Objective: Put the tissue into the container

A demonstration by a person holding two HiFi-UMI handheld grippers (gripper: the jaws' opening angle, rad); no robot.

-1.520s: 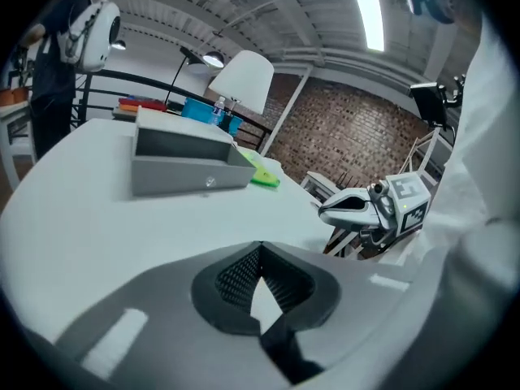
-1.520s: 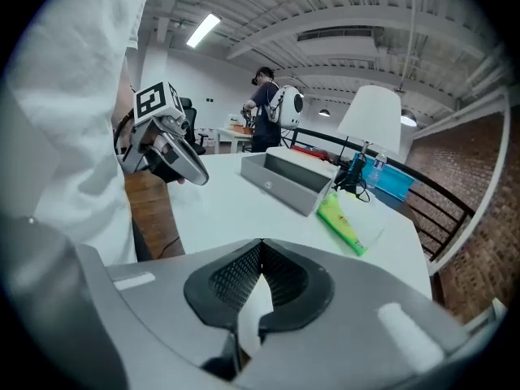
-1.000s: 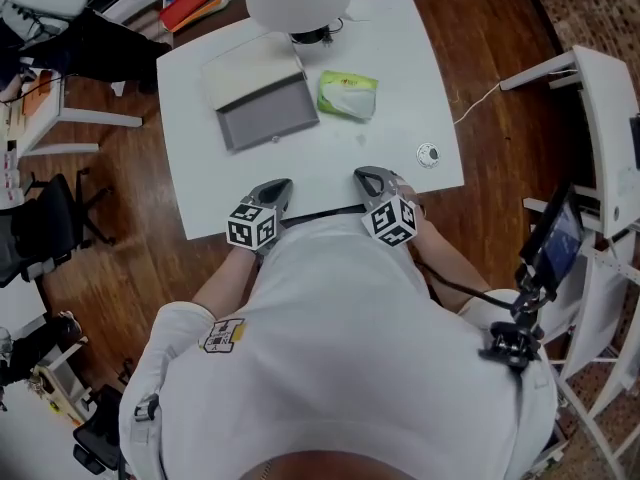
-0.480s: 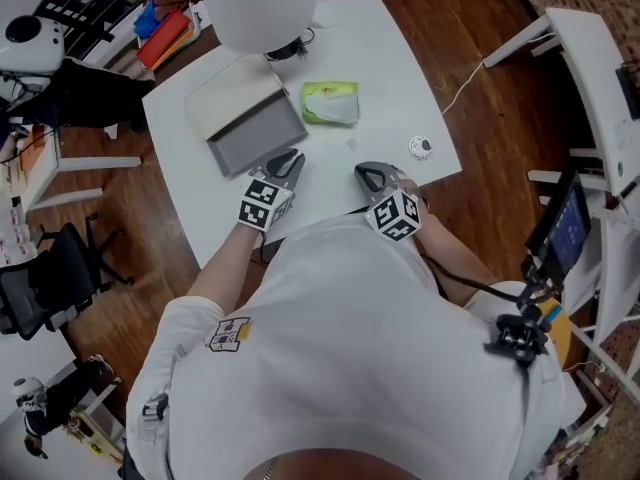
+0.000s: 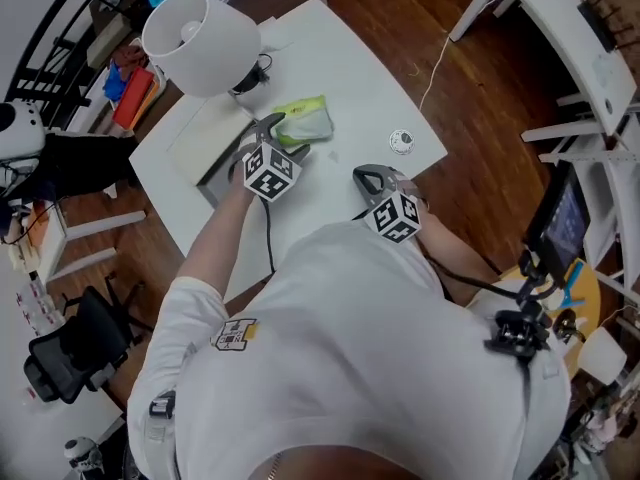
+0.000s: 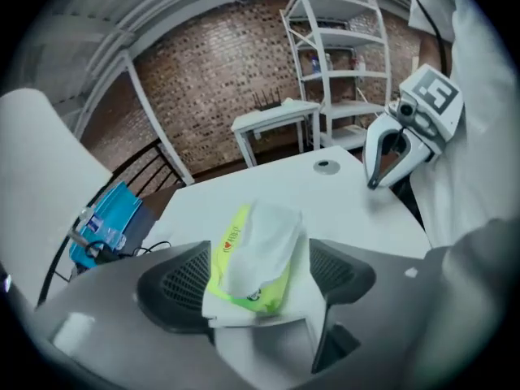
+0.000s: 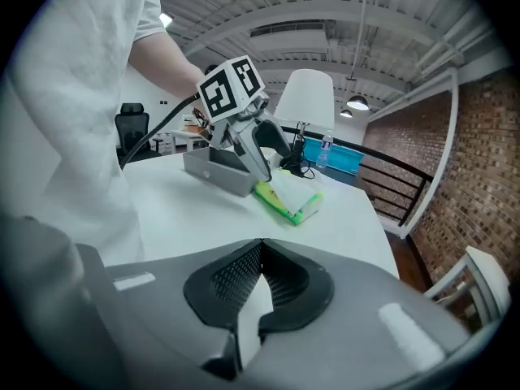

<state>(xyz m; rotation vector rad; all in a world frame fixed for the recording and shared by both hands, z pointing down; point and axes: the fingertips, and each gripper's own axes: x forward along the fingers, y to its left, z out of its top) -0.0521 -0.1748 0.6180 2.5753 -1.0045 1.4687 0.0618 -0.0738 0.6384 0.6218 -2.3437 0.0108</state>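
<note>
A green and white tissue pack lies on the white table, right of the grey open container. My left gripper has reached the pack. In the left gripper view its jaws are opening and the tissue pack lies between the pads, flat on the table, not squeezed. The right gripper rests shut and empty at the table's near edge. In the right gripper view, the left gripper stands over the tissue pack, beside the container.
A white lamp shade hangs over the table's far left, behind the container. A small round object lies near the right edge. White shelving stands to the right, and a cable runs off the table.
My left gripper moved from the table's near edge forward to the tissue pack and its jaws came apart around it. The right gripper stayed put.
</note>
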